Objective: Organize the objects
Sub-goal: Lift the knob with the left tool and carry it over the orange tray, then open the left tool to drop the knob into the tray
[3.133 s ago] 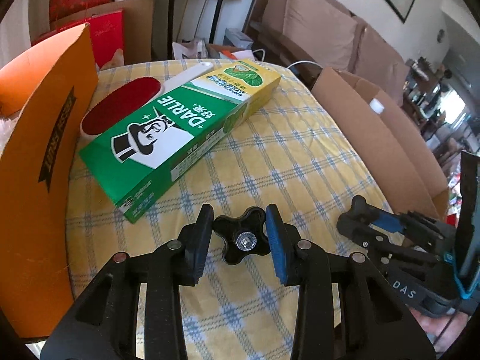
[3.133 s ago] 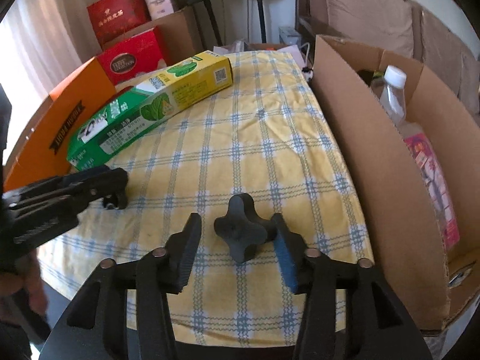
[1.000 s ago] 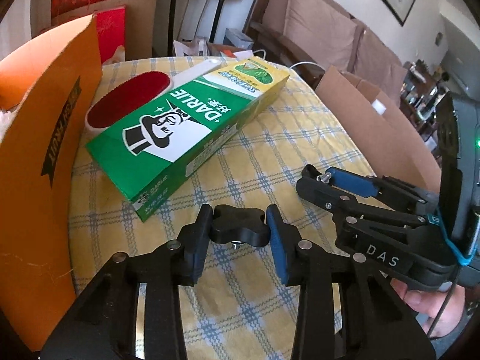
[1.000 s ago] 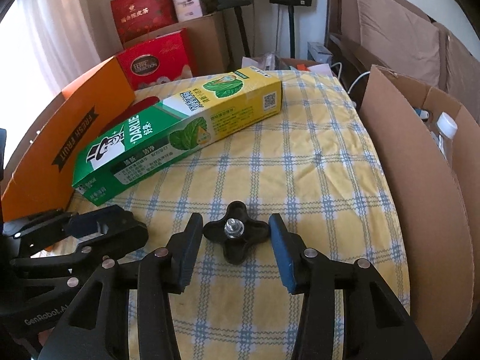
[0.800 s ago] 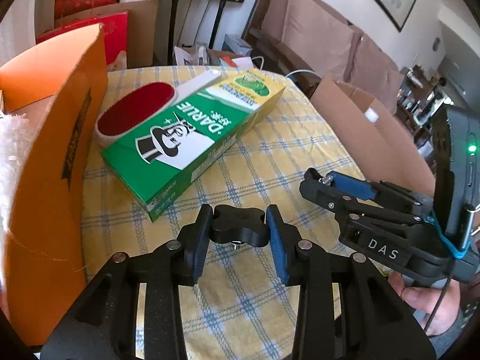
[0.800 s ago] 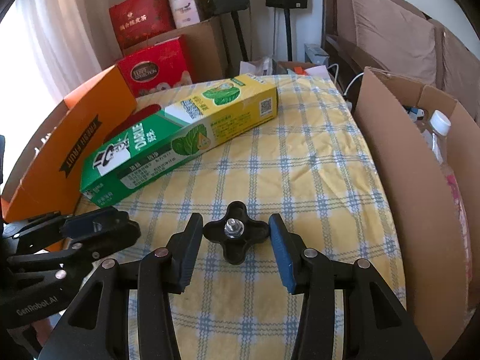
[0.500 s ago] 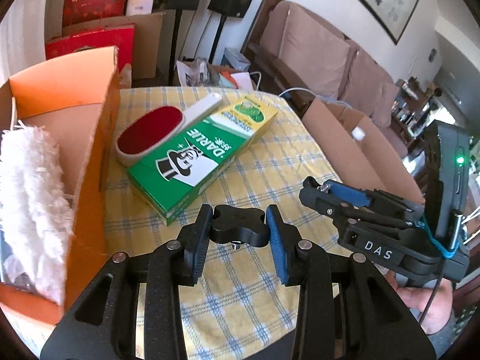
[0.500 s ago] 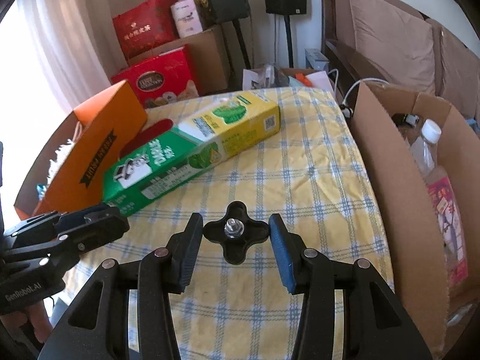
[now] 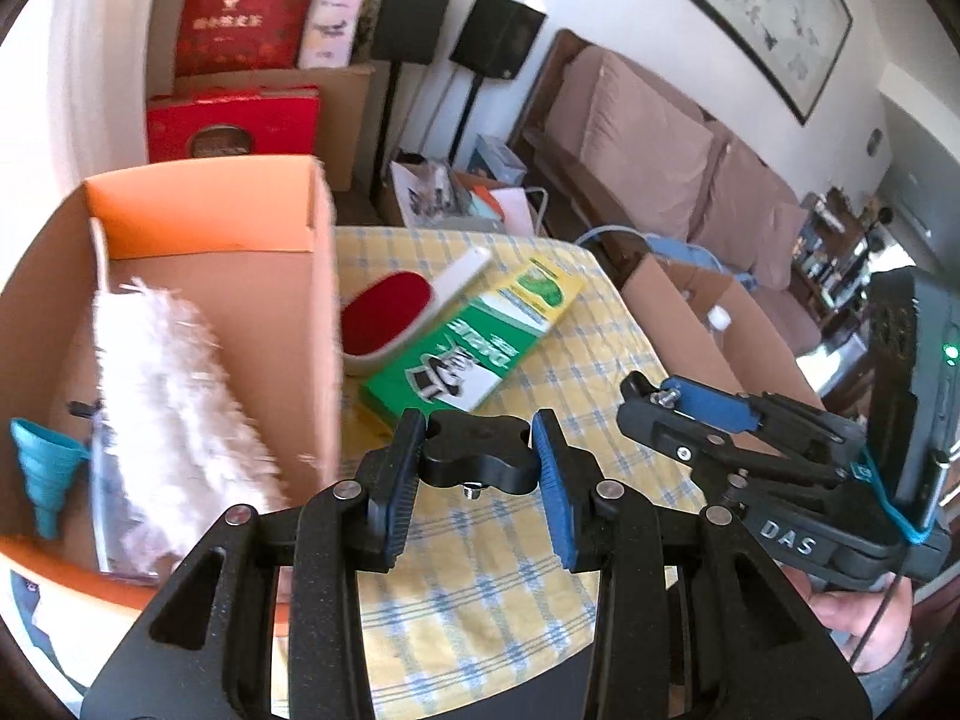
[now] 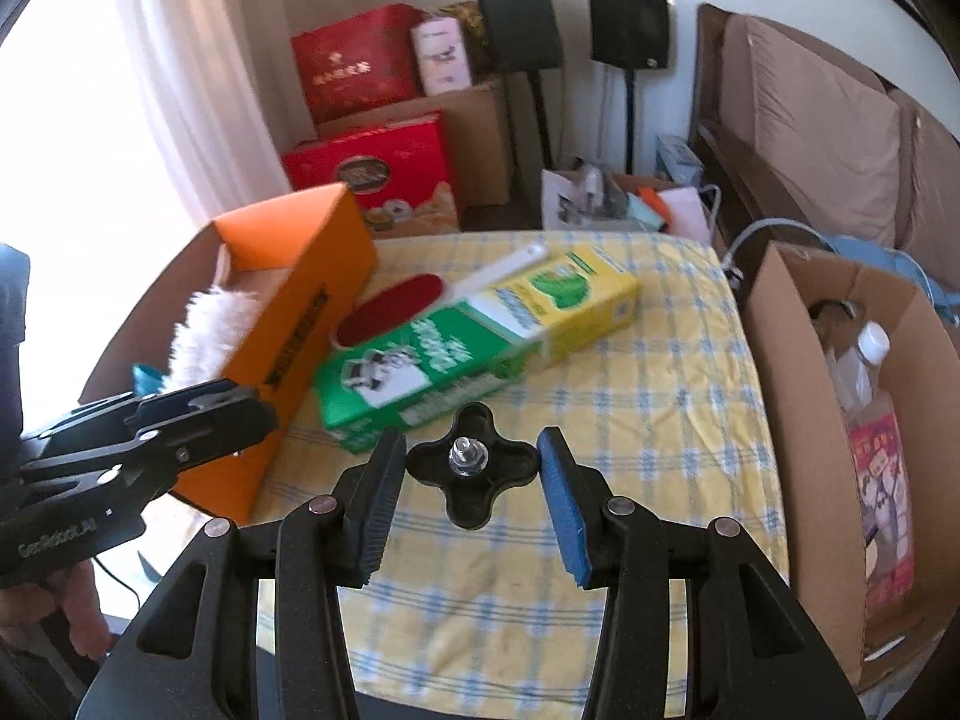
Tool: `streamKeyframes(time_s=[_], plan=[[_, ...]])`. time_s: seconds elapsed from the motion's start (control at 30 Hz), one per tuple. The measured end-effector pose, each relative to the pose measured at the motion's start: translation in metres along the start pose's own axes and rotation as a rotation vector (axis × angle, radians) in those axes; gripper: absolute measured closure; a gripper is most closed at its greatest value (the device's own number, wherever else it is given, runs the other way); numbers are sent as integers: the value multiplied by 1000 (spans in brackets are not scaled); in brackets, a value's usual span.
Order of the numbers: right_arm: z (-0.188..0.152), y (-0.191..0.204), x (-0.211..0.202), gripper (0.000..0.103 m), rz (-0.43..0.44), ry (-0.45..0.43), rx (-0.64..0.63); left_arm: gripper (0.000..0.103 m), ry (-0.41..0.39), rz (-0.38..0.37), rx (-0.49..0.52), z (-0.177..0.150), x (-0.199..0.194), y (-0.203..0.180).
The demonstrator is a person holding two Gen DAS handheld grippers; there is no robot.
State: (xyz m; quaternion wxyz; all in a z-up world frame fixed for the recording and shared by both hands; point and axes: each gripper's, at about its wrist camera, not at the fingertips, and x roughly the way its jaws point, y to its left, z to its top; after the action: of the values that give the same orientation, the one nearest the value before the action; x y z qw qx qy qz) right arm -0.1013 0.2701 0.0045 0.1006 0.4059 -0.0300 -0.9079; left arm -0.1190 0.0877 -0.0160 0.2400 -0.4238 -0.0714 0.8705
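Both grippers (image 9: 474, 468) (image 10: 465, 483) lifted, clamping knobs (image 9: 477, 461) (image 10: 471, 467)

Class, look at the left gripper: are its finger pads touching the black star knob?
Touching. The left wrist view shows both pads pressed against the sides of the black star knob, held above the table.

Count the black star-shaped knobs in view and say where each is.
2. One knob is clamped in the left gripper; the other knob sits in the right gripper. More may lie hidden inside the boxes.
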Motion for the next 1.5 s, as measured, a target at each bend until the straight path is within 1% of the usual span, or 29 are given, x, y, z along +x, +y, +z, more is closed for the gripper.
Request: streamKeyframes(time_s=[0.3,0.5,0.9,1.2,1.23,1.37,1.5], plan=[[15,54,-2,57,72,-10,-80,69,-22,56,-49,-1,-32,49],[19,90,4,57,116,-7,-122,69,-22,86,-85,-6,-43,78],[15,151,28,57,185,21,-207,69,-3,139,-156,-19,-45,127],[8,172,53,57,217,58,-242,69,12,157,-186,-23,-37,146],[7,173,55,57,218,61,-245,68,10,150,-191,-22,-37,147],[5,172,61,56,220,78,-238,55,-2,133,-213,-20,-39,150],[9,165,56,54,230,60,-209,50,-13,124,-230,-18,-43,155]])
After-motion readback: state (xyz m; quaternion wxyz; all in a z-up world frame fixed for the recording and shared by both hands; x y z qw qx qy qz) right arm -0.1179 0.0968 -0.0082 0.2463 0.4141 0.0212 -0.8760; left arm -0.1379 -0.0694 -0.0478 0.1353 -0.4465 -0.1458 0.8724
